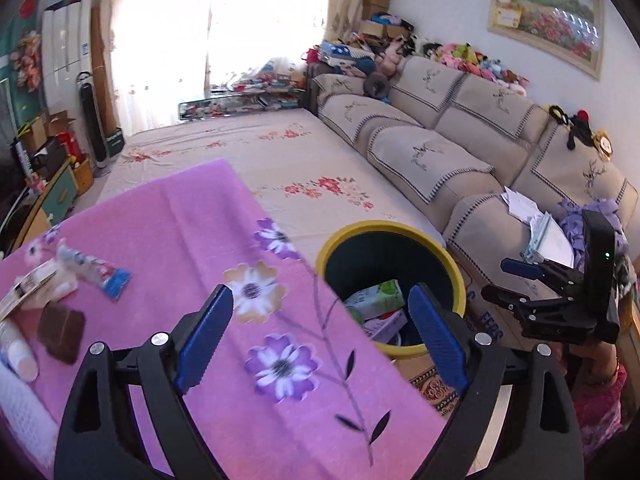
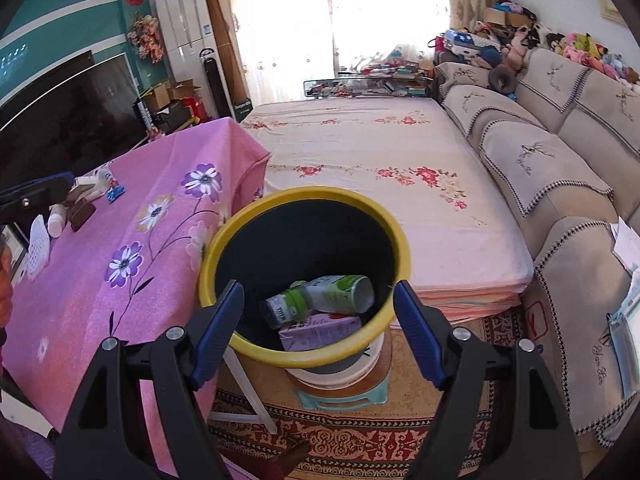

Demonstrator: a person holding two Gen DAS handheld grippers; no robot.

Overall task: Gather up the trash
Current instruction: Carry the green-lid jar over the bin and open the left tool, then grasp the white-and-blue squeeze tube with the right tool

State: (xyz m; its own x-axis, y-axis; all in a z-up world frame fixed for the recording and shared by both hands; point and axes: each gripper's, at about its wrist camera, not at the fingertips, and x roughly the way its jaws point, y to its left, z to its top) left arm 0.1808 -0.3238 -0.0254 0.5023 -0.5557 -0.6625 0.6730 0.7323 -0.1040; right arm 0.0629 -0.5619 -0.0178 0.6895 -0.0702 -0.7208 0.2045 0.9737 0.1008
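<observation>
I had both grippers spread wide and holding nothing. My right gripper hung over the yellow-rimmed trash bin, where a green-and-white bottle lay on a purple carton. My left gripper sat above the pink floral tablecloth. A blue-ended wrapper, brown packet and small white bottle lay at the cloth's left edge.

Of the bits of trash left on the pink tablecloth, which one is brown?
The flat dark brown square packet; the crinkled wrapper with blue end and the small white bottle beside it are pale.
</observation>
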